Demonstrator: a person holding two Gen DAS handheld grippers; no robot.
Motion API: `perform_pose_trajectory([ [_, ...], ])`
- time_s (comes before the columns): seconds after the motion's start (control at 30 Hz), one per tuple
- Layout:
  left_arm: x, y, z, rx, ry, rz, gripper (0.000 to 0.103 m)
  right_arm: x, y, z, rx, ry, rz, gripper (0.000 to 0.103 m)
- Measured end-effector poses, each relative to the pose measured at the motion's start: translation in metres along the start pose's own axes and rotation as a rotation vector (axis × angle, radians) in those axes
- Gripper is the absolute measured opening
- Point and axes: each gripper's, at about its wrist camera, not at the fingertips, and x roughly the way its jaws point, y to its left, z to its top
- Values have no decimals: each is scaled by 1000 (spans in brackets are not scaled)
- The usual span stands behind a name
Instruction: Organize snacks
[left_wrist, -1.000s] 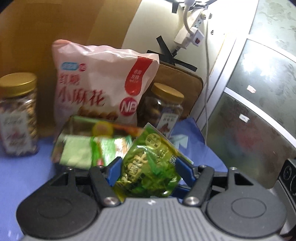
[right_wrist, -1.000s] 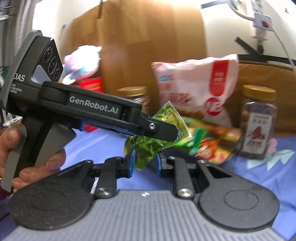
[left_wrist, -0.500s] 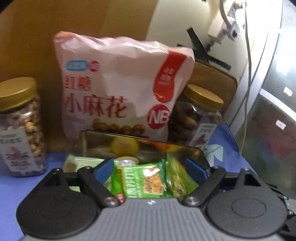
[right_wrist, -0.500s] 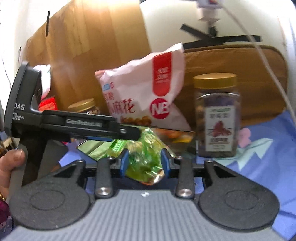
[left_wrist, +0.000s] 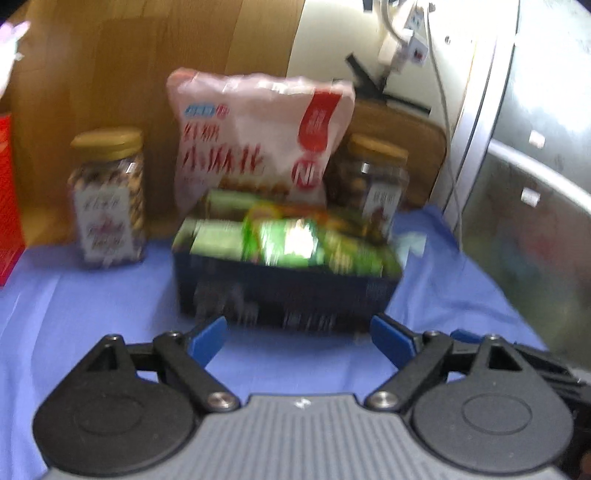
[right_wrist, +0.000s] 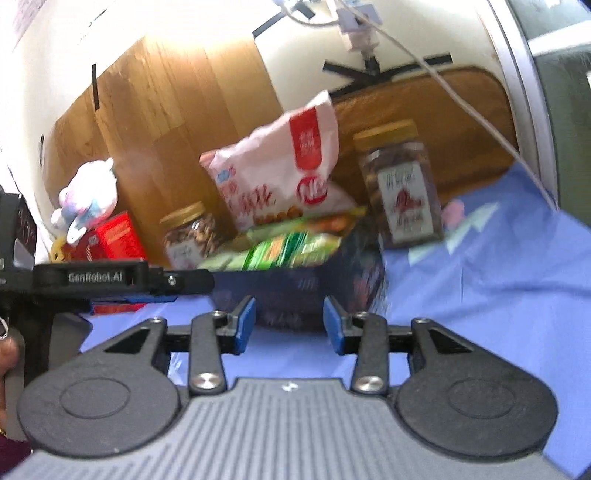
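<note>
A dark blue box (left_wrist: 284, 291) stands on the blue cloth, filled with green snack packets (left_wrist: 291, 243). It also shows in the right wrist view (right_wrist: 295, 291) with the packets (right_wrist: 280, 251) on top. My left gripper (left_wrist: 299, 338) is open and empty, a little in front of the box. My right gripper (right_wrist: 289, 323) is open and empty, close to the box's front wall. The left gripper's body (right_wrist: 110, 280) shows at the left of the right wrist view.
A pink snack bag (left_wrist: 258, 140) leans behind the box between two gold-lidded jars (left_wrist: 107, 199) (left_wrist: 373, 181). A wooden board (left_wrist: 147, 92) stands at the back. A red box (right_wrist: 118, 236) and a plush toy (right_wrist: 88, 195) sit at the left. A cable (left_wrist: 443, 110) hangs at the right.
Both grippers let go of the green packet, which now lies in the box. Both grippers opened and pulled back from the box.
</note>
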Motion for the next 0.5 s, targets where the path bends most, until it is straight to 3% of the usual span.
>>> perform_pose_trajectory([
  [0.07, -5, 3, -17, -2, 29, 40, 89, -3, 8, -10, 13, 34, 6, 51],
  [0.2, -21, 13, -38, -22, 32, 91, 103, -7, 24, -24, 17, 72, 18, 56],
  [0.5, -54, 23, -47, -25, -10, 205, 103, -16, 45, -33, 44, 57, 4, 77],
])
